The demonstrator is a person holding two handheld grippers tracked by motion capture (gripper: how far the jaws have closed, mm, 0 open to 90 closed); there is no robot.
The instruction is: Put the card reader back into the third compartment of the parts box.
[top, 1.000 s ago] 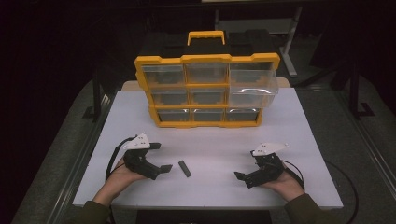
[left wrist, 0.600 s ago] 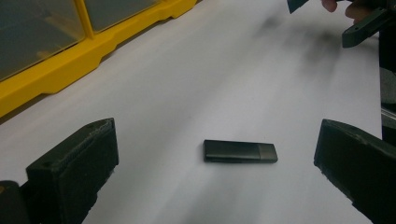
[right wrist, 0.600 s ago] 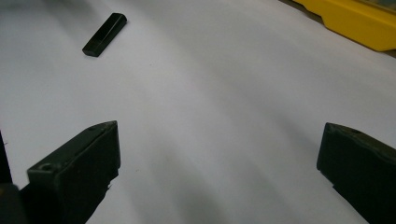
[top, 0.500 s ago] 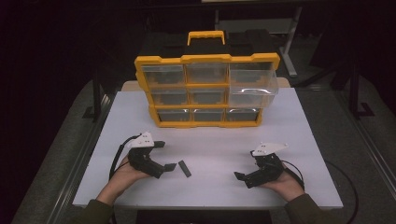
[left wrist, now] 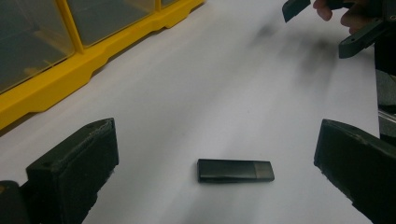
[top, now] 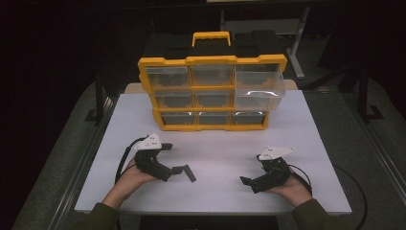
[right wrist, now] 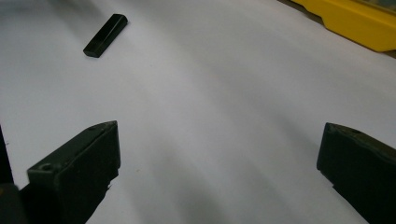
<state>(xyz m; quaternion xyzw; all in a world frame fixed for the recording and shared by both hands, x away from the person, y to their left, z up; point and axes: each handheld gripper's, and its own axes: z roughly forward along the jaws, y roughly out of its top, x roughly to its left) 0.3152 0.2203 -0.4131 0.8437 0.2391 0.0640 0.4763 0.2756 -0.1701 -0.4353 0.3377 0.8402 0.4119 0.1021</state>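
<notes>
A small black stick [left wrist: 235, 170] lies flat on the white surface [top: 215, 148], toward six o'clock from the yellow organizer [top: 212, 91]. The left gripper [top: 176, 158] has slid closer than a second ago; its fingers [left wrist: 74, 170] stand wide, bracketing the stick without touching it in the left gripper view. The right gripper [top: 245, 180] sits where it was, well apart at the stick's three o'clock, fingers [right wrist: 77, 170] wide over bare surface. The organizer's clear drawers are too dim to read, and its top right drawer [top: 259, 89] juts forward. Both sleeves are cut off at the frame's bottom edge.
</notes>
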